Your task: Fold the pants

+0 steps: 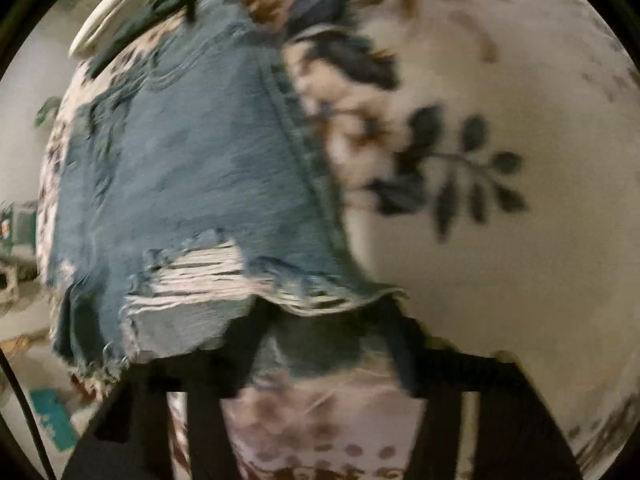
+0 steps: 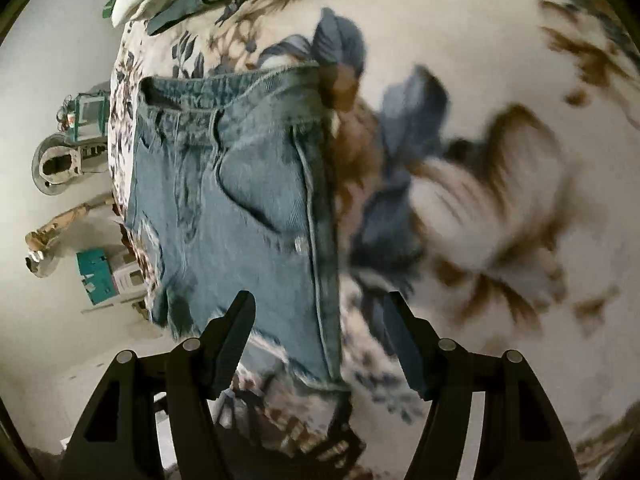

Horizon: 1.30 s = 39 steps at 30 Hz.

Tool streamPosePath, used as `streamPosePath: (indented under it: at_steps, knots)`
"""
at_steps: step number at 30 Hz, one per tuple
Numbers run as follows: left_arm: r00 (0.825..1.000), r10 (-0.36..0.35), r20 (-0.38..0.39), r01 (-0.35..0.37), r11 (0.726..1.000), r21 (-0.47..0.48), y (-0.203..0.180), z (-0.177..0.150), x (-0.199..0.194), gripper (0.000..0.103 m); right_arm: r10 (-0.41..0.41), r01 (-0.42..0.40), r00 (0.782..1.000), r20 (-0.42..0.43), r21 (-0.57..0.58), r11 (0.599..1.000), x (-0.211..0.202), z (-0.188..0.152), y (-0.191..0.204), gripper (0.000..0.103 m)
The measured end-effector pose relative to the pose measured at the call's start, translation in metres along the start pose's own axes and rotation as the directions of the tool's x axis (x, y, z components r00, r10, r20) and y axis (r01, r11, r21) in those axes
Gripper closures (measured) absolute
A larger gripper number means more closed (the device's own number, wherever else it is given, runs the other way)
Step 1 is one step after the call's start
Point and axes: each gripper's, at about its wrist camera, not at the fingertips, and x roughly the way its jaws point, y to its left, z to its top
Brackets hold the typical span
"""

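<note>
Right gripper [image 2: 320, 320] jaws spread wide, empty, hovering over frayed hem of shorts [image 2: 240, 200]. Left gripper [image 1: 324, 344] pinching frayed hem, denim bunched between fingers. Shorts lie flat near bed [image 2: 520, 80] edge, waistband far. Judgement: fold starting; next, right must close on hem, then both carry it to waistband.

Both fisheye views are dim and warm-toned, with black corners outside the lens circle and bent, stretched edges. Motion blur smears the cream floral-print bedspread [image 2: 500, 208] right of the faded blue frayed denim shorts [image 2: 240, 200], and blurs the shorts throughout the left wrist view [image 1: 192, 168]. Shadow darkens the black gripper fingers [image 2: 236, 344].
</note>
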Motion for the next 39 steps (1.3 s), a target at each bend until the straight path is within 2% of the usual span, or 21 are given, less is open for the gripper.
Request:
streamPosePath:
  at_steps: [1,3,4,5,6,8,14,18,21,27,31,34,36,39]
  knots:
    - [1.000,-0.003,0.017,0.002,1.000,0.019,-0.002,-0.003,-0.003,0.078,0.009,-0.009,1.000,0.005,0.003,1.000,0.006,0.005,0.001,0.034]
    - [0.999,-0.013,0.043,0.012,1.000,0.024,0.002,-0.006,-0.009,0.089,0.036,-0.036,0.999,0.019,0.003,0.999,0.015,0.012,0.005,0.034]
    - [0.999,-0.024,0.048,0.023,1.000,0.015,0.007,-0.008,-0.011,0.094,0.046,-0.046,0.998,0.031,-0.002,0.999,0.020,0.015,0.010,0.042]
    - [0.998,-0.038,0.055,0.038,0.999,0.005,0.014,-0.010,-0.016,0.095,0.056,-0.056,0.998,0.041,-0.013,0.998,0.023,0.016,0.014,0.066]
    - [0.997,-0.046,0.061,0.046,0.999,-0.004,0.020,-0.012,-0.020,0.096,0.047,-0.046,0.998,0.049,-0.025,0.999,0.025,0.017,0.021,0.078]
    - [0.996,-0.042,0.078,0.044,0.999,-0.019,0.033,-0.016,-0.032,0.096,0.041,-0.038,0.997,0.071,-0.037,0.999,0.024,0.015,0.032,0.084]
    - [0.992,-0.001,0.123,0.014,0.994,-0.108,0.094,-0.031,-0.070,0.097,0.105,-0.104,0.988,0.115,-0.015,0.994,-0.005,0.004,0.049,0.087]
    - [0.987,0.023,0.159,0.008,0.981,-0.194,0.139,-0.032,-0.096,0.097,0.119,-0.116,0.983,0.139,-0.027,0.993,-0.025,0.002,0.076,0.088]
    - [0.978,0.051,0.203,0.003,0.966,-0.258,0.178,-0.031,-0.113,0.097,0.118,-0.111,0.980,0.158,-0.053,0.992,-0.033,0.004,0.114,0.089]
    - [0.973,0.067,0.223,0.027,0.918,-0.395,0.267,-0.039,-0.118,0.097,0.124,-0.106,0.977,0.173,-0.109,0.988,-0.033,0.030,0.206,0.089]
    - [0.977,0.042,0.209,0.062,0.882,-0.468,0.325,-0.054,-0.097,0.097,0.095,-0.073,0.982,0.162,-0.137,0.988,-0.001,0.060,0.279,0.089]
    - [0.982,0.019,0.186,0.078,0.862,-0.500,0.368,-0.065,-0.073,0.097,0.045,-0.025,0.990,0.136,-0.141,0.990,0.045,0.092,0.330,0.089]
    - [0.986,0.012,0.165,0.078,0.849,-0.523,0.399,-0.069,-0.050,0.097,0.011,0.006,0.992,0.122,-0.134,0.991,0.076,0.107,0.347,0.089]
    - [0.992,-0.019,0.127,0.085,0.838,-0.539,0.435,-0.071,-0.012,0.096,-0.083,0.096,0.991,0.106,-0.125,0.988,0.124,0.132,0.369,0.089]
